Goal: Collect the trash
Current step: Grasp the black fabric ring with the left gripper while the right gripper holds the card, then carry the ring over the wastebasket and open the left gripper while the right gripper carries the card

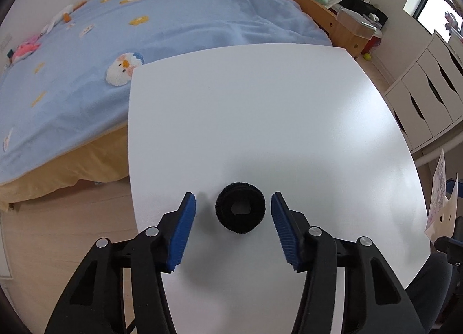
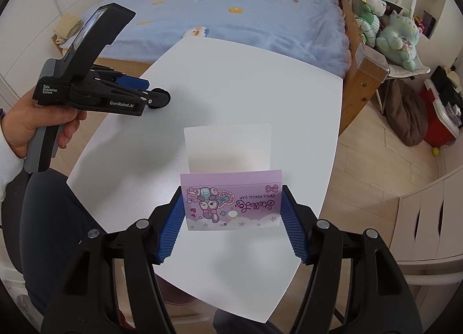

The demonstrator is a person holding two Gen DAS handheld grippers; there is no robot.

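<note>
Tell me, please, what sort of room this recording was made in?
Most likely a child's bedroom: a bed with a blue cartoon-patterned blanket, plush toys piled beside its wooden frame, and a white drawer unit along the wall.

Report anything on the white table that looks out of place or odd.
A black fuzzy ring lies alone on the white table, between the open left tongs. The right tongs hold a purple pencil-cap packet, printed upside down in this view.
</note>
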